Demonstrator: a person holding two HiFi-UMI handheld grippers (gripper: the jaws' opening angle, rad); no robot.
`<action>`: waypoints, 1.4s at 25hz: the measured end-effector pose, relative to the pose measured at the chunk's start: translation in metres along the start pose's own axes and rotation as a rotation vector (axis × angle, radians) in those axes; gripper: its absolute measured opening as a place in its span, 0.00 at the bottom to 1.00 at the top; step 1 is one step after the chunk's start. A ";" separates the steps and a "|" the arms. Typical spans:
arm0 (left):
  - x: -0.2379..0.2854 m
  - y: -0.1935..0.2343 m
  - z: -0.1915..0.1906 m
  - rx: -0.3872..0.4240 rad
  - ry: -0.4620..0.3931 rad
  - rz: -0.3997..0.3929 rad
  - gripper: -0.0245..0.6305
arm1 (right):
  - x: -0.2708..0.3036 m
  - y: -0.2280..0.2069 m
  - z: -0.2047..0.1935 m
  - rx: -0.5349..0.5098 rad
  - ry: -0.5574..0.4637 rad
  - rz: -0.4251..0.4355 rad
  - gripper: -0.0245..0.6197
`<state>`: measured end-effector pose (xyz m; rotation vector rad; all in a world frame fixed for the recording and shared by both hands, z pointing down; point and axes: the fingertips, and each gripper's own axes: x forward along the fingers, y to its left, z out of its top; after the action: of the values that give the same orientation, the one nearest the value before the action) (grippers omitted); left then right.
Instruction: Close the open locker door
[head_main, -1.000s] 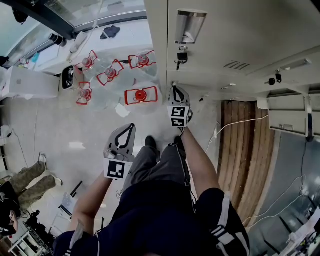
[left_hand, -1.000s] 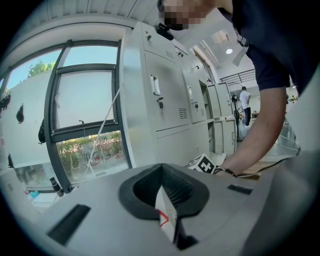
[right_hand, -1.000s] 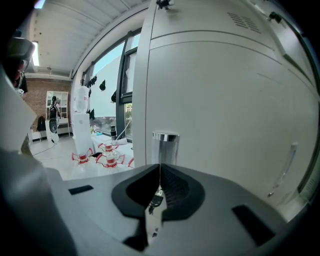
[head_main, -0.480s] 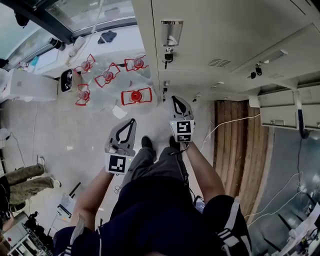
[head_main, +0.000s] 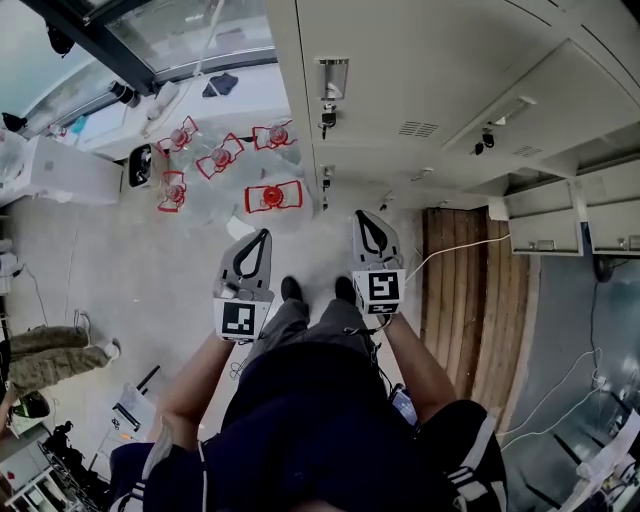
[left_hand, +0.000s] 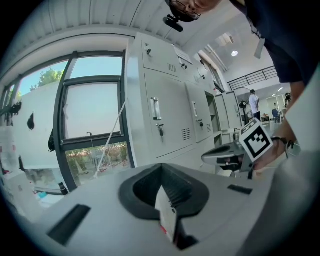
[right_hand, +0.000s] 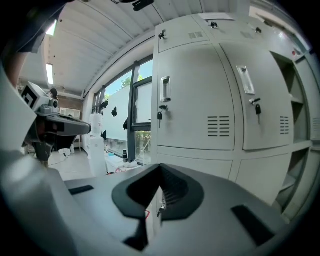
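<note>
In the head view the right tongs (head_main: 363, 218) have pulled back from the pale grey metal lockers (head_main: 420, 60) and risen beside the left tongs (head_main: 263, 237), forearms outstretched, so the push seems finished. The left gripper view shows its tongs pressed together, empty. The right gripper view shows the same, facing a flush, handled locker door (right_hand: 195, 100), with open shelved bays (right_hand: 295, 135) just right

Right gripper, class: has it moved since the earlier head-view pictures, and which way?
Yes. The right gripper has pulled back from the foot of the lockers, toward the person's shoes.
</note>
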<state>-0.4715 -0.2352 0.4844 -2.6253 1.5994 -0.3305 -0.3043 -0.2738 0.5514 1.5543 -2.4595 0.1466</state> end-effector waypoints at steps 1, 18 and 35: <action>-0.003 0.002 0.004 -0.003 0.000 0.014 0.04 | -0.007 0.000 0.007 -0.007 -0.003 -0.003 0.04; -0.041 0.026 0.058 -0.012 -0.006 0.185 0.04 | -0.080 -0.022 0.097 -0.003 -0.074 -0.032 0.04; -0.057 0.038 0.063 0.000 0.022 0.210 0.04 | -0.086 -0.022 0.110 -0.018 -0.047 -0.009 0.03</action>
<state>-0.5171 -0.2068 0.4087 -2.4306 1.8603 -0.3483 -0.2646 -0.2301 0.4227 1.5789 -2.4816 0.0878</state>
